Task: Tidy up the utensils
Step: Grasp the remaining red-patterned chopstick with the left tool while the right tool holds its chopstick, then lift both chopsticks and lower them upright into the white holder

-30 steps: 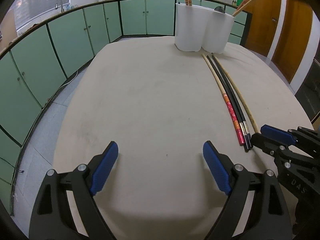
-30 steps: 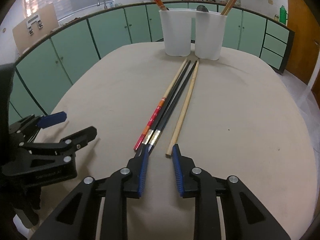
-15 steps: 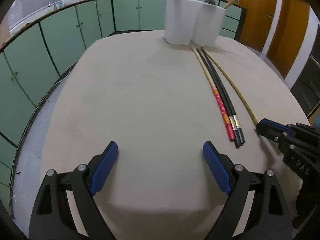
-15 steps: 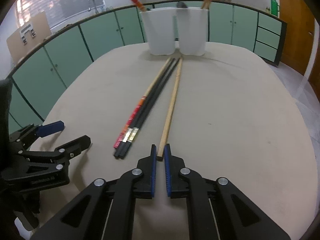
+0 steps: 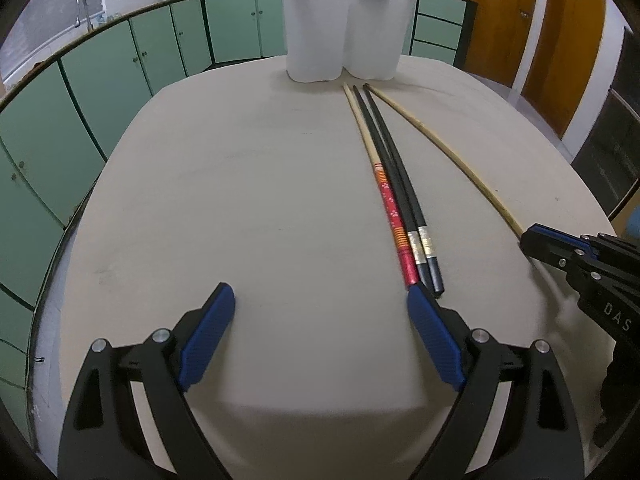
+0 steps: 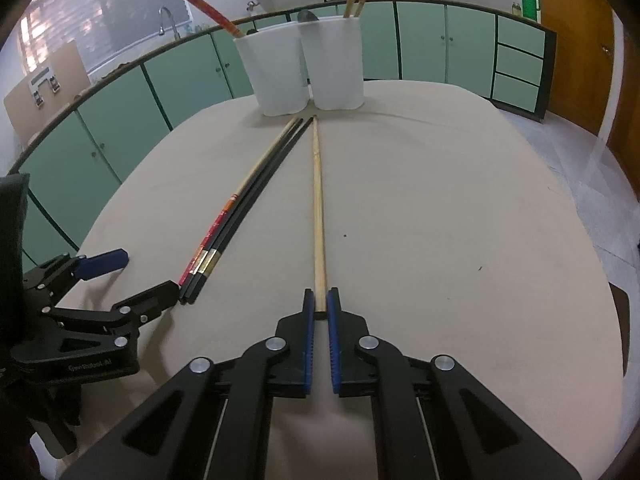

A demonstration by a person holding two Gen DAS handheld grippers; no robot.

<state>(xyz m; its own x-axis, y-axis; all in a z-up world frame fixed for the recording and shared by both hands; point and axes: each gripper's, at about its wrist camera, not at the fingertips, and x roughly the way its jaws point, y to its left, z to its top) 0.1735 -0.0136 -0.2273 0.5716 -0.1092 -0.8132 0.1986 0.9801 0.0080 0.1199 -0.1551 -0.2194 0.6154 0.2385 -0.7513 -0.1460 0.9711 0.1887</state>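
On the worktop (image 6: 440, 200), before the two white cups (image 6: 304, 68), the right hand-held gripper (image 6: 320, 308) pinches the near end of the bamboo chopstick (image 6: 318, 208). Lift level. The left hand-held gripper (image 5: 320, 312) is spread, idle.

Bare tabletop (image 5: 240, 200) lies open left of the red-handled chopstick (image 5: 394, 216) and black chopstick pair (image 5: 404, 196); the white twin-cup holder (image 5: 344, 44) blocks the far end, the left gripper (image 6: 136, 280) crowds the chopsticks' near ends
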